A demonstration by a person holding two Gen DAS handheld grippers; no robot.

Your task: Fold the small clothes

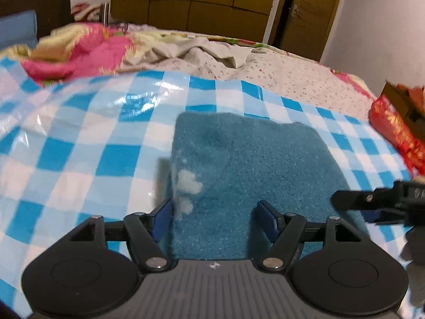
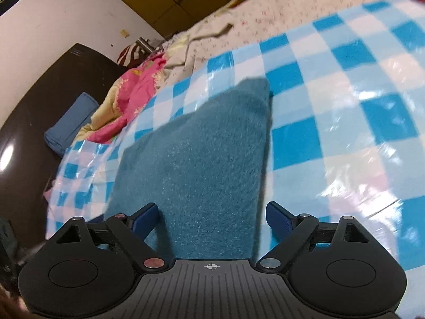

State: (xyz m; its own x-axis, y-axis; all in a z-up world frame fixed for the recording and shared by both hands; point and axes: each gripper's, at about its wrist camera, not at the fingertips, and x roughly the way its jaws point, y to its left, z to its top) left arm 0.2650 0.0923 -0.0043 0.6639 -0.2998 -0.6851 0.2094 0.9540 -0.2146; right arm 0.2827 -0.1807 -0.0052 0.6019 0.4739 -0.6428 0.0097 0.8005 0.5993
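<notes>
A: Item one, left gripper (image 1: 212,214). Condition?

B: Jaws spread wide, blue pads clear on both sides, nothing pinched. The left pad sits at the near left edge of the teal fleece garment (image 1: 252,164); the right pad hangs over the cloth's middle.

A: Item two, right gripper (image 2: 212,215)?

B: Also wide apart, holding nothing. The garment (image 2: 196,164) runs up between its fingers, with its right edge passing just inside the right pad. In the left wrist view the same tool (image 1: 356,206) comes in from the right, near the garment's near right corner.

A: Item three, the garment itself?

B: Folded into a rough rectangle, lying flat, fuzzy surface, with a small white patch (image 1: 188,183) near its left edge. Whether either pad touches the cloth I cannot tell.

A: What lies under it?

B: A glossy blue-and-white checked sheet (image 1: 79,154), crinkled and shining to the left.

A: Beyond that?

B: A cream floral bedcover (image 1: 279,74), a bunched pink-and-yellow quilt (image 1: 87,50), a blue cushion (image 2: 70,122) against a dark headboard (image 2: 47,85), a red patterned bag (image 1: 395,130) at the right, and brown cupboard doors (image 1: 191,0) at the back.
</notes>
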